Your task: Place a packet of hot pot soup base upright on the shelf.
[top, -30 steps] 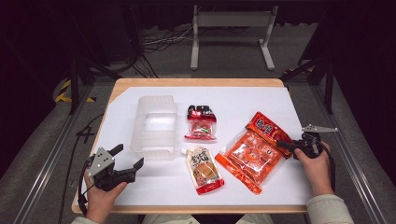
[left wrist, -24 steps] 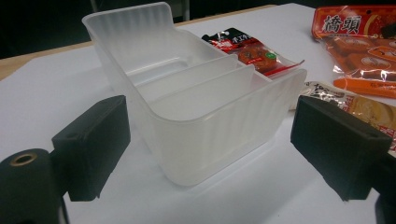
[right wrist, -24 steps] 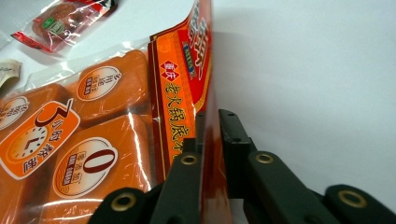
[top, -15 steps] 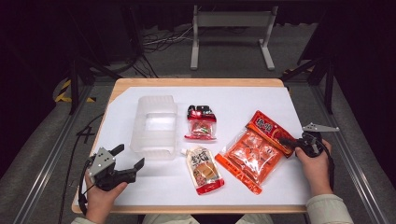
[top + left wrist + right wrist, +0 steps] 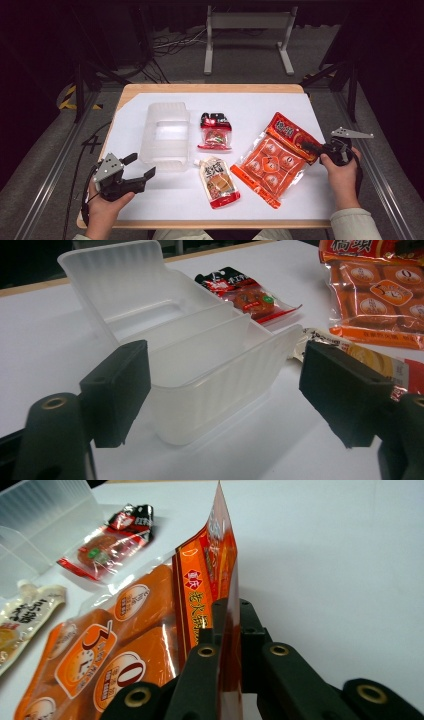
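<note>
While the right gripper [image 5: 227,625] pinches the orange bag's [image 5: 274,157] edge, jaws closed on the film, the left gripper [image 5: 134,172] waits wide open before the empty box [image 5: 165,132]. Judged from this, packing has barely begun: the bag, red pack [image 5: 215,132] and pouch [image 5: 217,180] all lie on the table [image 5: 165,200]. Labels carry Chinese characters, unreadable here.

A white-topped worktop [image 5: 150,200] with a pale wooden edge stands on grey carpet floor [image 5: 40,150]. Beyond the worktop's far edge stands a grey metal frame with two legs [image 5: 248,30], with loose dark cables [image 5: 170,42] lying to its left. Yellow-and-black hazard tape [image 5: 75,97] marks the floor off the worktop's far left corner.
</note>
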Demonstrator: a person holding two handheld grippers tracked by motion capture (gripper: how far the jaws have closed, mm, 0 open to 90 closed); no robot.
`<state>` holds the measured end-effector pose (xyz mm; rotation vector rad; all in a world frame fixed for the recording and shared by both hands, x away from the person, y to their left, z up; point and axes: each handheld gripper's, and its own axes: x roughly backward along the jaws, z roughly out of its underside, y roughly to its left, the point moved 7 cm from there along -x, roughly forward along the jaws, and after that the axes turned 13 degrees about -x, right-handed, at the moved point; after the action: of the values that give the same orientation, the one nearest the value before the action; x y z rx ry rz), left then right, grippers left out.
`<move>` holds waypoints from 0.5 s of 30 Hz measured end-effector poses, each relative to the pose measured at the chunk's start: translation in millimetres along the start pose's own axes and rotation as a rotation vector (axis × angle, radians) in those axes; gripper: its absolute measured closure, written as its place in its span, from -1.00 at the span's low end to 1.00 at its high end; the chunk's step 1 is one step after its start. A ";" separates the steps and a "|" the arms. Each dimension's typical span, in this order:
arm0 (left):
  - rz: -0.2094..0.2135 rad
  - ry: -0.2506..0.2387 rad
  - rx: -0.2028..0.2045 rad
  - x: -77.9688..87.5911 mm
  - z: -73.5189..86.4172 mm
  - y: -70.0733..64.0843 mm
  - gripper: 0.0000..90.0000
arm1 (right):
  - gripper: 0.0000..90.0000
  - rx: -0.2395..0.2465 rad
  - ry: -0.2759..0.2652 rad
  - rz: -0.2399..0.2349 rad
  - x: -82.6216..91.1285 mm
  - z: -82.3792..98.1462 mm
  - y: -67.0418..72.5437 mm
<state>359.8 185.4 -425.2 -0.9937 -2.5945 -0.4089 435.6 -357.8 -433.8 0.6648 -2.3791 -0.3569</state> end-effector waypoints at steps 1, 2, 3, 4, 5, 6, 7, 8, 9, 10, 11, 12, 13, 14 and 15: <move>0.000 0.001 -0.001 0.9 -0.8 -0.1 -0.44 | 1.00 0.007 -0.005 -0.003 2.0 -1.9 2.5; -0.002 -0.008 0.003 1.2 -1.7 -0.3 -0.44 | 1.00 0.008 -0.012 -0.009 4.9 -4.3 6.2; -0.002 -0.008 0.003 1.2 -1.7 -0.3 -0.45 | 1.00 0.013 -0.018 -0.015 7.3 -6.4 9.1; -0.004 -0.011 0.008 1.8 -2.3 -0.4 -0.47 | 1.00 0.018 -0.024 -0.020 9.9 -8.6 12.0; -0.004 -0.011 0.008 1.8 -2.3 -0.4 -0.48 | 1.00 0.018 -0.024 -0.020 9.9 -8.6 12.0; 0.006 -0.014 0.020 1.4 -2.0 -0.5 -0.48 | 1.00 0.021 -0.032 -0.024 12.6 -11.1 15.2; 0.014 -0.010 0.049 1.0 -1.0 -0.6 -0.51 | 1.00 0.028 -0.039 -0.036 16.0 -13.9 19.3; 0.038 -0.015 0.104 1.0 -1.0 -0.6 -0.53 | 1.00 0.035 -0.043 -0.044 18.5 -16.0 22.8; 0.056 -0.019 0.147 0.6 -0.3 -0.3 -0.58 | 1.00 0.051 -0.051 -0.050 21.3 -18.6 27.6; 0.063 -0.018 0.184 -0.2 0.2 0.5 -0.71 | 1.00 0.055 -0.053 -0.052 22.7 -19.8 30.4; 0.072 -0.022 0.188 0.2 -0.1 0.7 -0.75 | 1.00 0.059 -0.056 -0.058 23.7 -21.0 33.0; 0.061 -0.026 0.168 1.0 -0.3 1.3 -0.66 | 1.00 0.059 -0.058 -0.063 24.7 -22.0 35.5; 0.061 -0.026 0.168 1.0 -0.3 1.3 -0.61 | 1.00 0.059 -0.058 -0.063 24.7 -22.0 35.5; 0.045 -0.015 0.141 1.4 0.2 1.5 -0.61 | 1.00 0.069 -0.061 -0.069 26.2 -23.3 38.4; 0.047 -0.016 0.133 1.6 -0.4 0.3 -0.62 | 1.00 0.072 -0.064 -0.076 28.2 -24.5 42.2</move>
<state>358.9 186.5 -424.2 -1.0136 -2.5686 -0.2138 416.8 -340.0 -383.8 0.7896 -2.4414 -0.3304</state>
